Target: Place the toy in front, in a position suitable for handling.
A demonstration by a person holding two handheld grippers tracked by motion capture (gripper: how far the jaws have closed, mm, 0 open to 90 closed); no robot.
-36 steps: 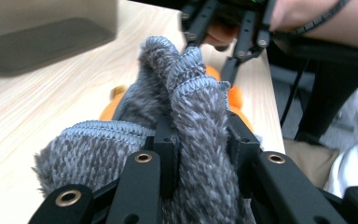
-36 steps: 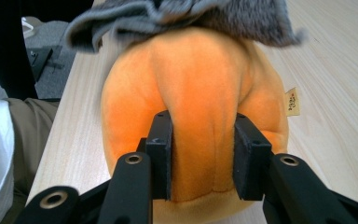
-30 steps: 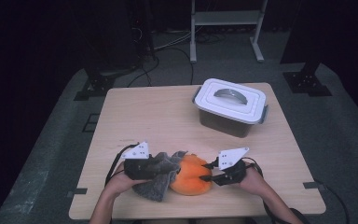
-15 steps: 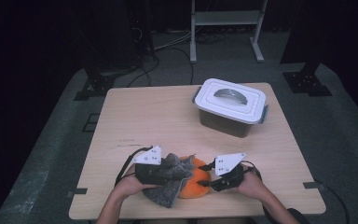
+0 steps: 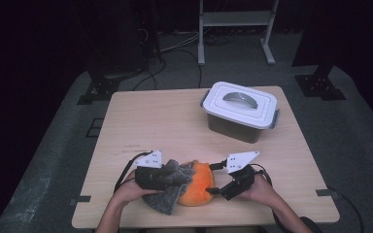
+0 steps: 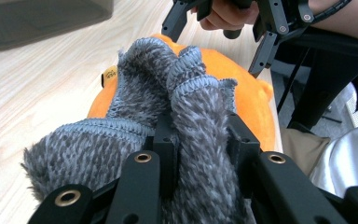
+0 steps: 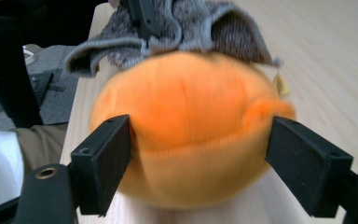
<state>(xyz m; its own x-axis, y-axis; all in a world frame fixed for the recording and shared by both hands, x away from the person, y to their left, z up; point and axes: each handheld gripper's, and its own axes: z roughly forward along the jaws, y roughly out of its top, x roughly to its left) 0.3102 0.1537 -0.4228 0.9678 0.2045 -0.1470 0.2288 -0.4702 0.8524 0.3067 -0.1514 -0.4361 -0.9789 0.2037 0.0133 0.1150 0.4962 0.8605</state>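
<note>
Two grippers working: left gripper (image 6: 200, 154) clamping grey cloth (image 6: 186, 116); right gripper (image 7: 205, 158) jaws, just opening, straddling orange plush (image 7: 191, 126) loosely.

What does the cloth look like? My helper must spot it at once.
On the pale wooden table, look at the near edge. There the shaggy grey fleece cloth lies draped over a round orange plush toy, clamped by the left gripper. Nothing else is grey and furry.

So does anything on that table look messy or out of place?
Nothing spilled or damaged. The one untidy thing is the grey fuzzy cloth: it lies bunched and crumpled over the orange plush toy, pinched by the left gripper. The lidded container sits level, lid shut.
</note>
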